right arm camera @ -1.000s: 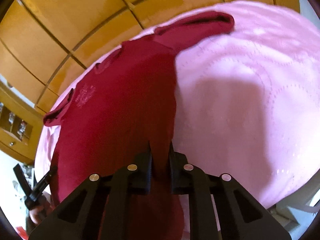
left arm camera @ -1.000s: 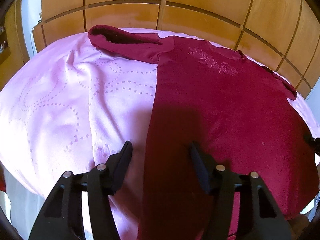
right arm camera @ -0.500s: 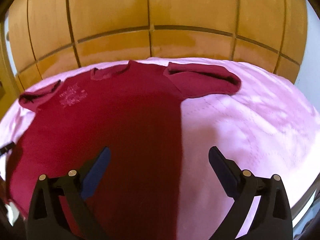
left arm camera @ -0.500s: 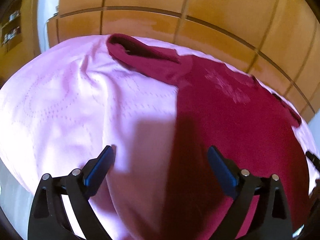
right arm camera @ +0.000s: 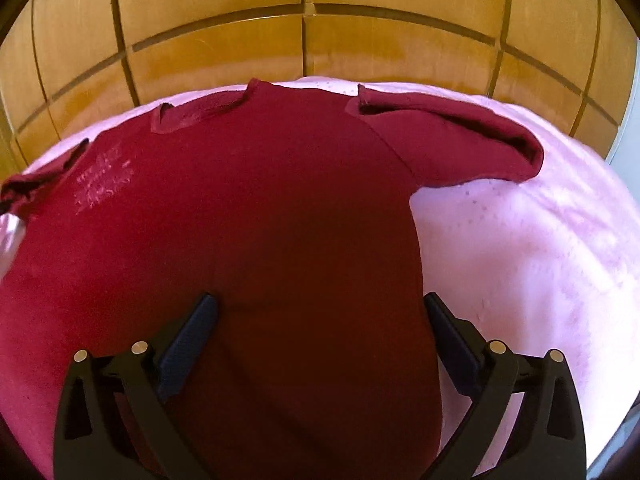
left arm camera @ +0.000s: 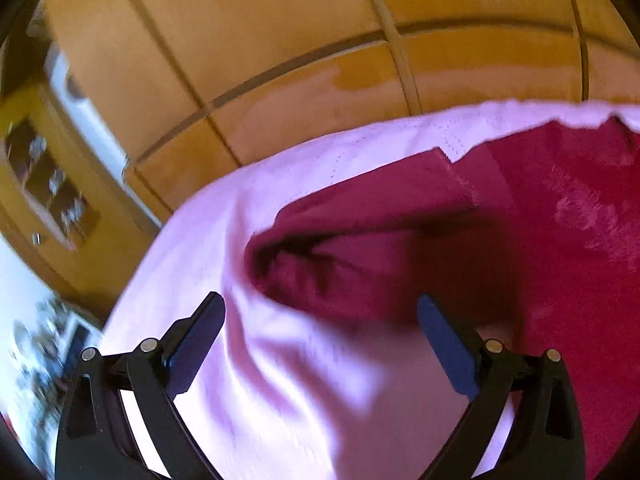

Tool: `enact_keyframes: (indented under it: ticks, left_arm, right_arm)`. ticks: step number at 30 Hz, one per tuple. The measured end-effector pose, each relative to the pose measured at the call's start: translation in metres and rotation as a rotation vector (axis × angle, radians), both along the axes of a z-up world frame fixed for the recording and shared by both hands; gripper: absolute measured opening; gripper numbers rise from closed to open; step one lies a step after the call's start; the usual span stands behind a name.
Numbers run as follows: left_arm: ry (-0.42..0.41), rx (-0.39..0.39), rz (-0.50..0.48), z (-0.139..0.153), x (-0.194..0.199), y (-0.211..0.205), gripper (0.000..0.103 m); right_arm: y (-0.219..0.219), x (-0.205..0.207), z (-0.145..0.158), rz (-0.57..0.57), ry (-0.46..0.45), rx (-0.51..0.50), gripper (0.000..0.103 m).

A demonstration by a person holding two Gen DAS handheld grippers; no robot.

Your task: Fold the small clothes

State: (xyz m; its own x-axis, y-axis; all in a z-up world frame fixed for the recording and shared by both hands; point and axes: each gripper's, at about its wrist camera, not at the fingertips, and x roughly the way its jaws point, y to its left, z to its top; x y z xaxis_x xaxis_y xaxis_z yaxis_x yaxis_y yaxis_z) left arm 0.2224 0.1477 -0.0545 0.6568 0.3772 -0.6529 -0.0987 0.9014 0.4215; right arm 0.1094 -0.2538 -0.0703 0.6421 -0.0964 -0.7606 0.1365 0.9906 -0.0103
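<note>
Dark red shirt [right arm camera: 248, 240] lies flat, spread on the pink bedsheet [right arm camera: 540, 260], collar at the far edge near the wooden panel wall [right arm camera: 304, 40]. Right sleeve [right arm camera: 460, 148] sticks out to the right, its cuff open. Pale embroidered motif [right arm camera: 102, 184] on the left chest. Right tongs [right arm camera: 320, 312] spread wide, holding nothing — over the shirt's lower body, right finger at the hem's side edge. Left tongs [left arm camera: 320, 312] also wide, empty — near the left sleeve [left arm camera: 360, 256], whose cuff opening faces them. Left view blurred.
</note>
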Motion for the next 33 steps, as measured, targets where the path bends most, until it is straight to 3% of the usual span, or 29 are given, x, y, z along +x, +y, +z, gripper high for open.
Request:
enact_keyframes:
  ticks: [2, 4, 8, 9, 10, 12, 16, 21, 26, 29, 31, 33]
  left_arm:
    - [0.031, 0.081, -0.048, -0.010, 0.019, -0.008, 0.092]
    - [0.043, 0.167, -0.077, -0.017, 0.031, -0.015, 0.080]
    - [0.042, 0.261, -0.115, -0.029, 0.048, -0.025, 0.079]
    - [0.039, 0.284, -0.127, -0.032, 0.053, -0.027, 0.073]
    - [0.040, 0.290, -0.137, -0.032, 0.055, -0.030, 0.050]
    - [0.057, 0.264, -0.135, -0.032, 0.062, -0.027, 0.014]
    - [-0.001, 0.121, -0.085, -0.017, 0.065, -0.010, 0.011]
    - [-0.116, 0.001, 0.064, 0.004, 0.052, 0.030, 0.012]
    - [-0.177, -0.164, 0.324, 0.012, 0.035, 0.108, 0.020]
    - [-0.176, -0.263, 0.446, 0.002, 0.019, 0.154, 0.038]
    - [-0.179, -0.300, 0.503, -0.005, 0.009, 0.175, 0.057]
    - [-0.181, -0.318, 0.563, -0.013, -0.005, 0.191, 0.067]
  right_arm:
    - [0.004, 0.000, -0.001, -0.003, -0.006, -0.016, 0.100]
    - [0.006, -0.001, -0.002, -0.006, -0.012, -0.034, 0.100]
    - [0.004, 0.000, -0.003, -0.009, -0.017, -0.027, 0.100]
    - [0.004, 0.000, -0.003, -0.009, -0.018, -0.026, 0.100]
    - [0.005, 0.000, -0.003, -0.010, -0.018, -0.028, 0.100]
    - [0.005, 0.001, -0.004, -0.011, -0.019, -0.033, 0.100]
    - [0.005, 0.001, -0.004, -0.010, -0.021, -0.033, 0.100]
    - [0.005, 0.001, -0.004, -0.010, -0.022, -0.035, 0.100]
    - [0.005, 0.001, -0.004, -0.009, -0.022, -0.035, 0.100]
    - [0.005, 0.001, -0.004, -0.009, -0.022, -0.036, 0.100]
    - [0.005, 0.001, -0.004, -0.009, -0.022, -0.036, 0.100]
    - [0.005, 0.001, -0.004, -0.009, -0.022, -0.036, 0.100]
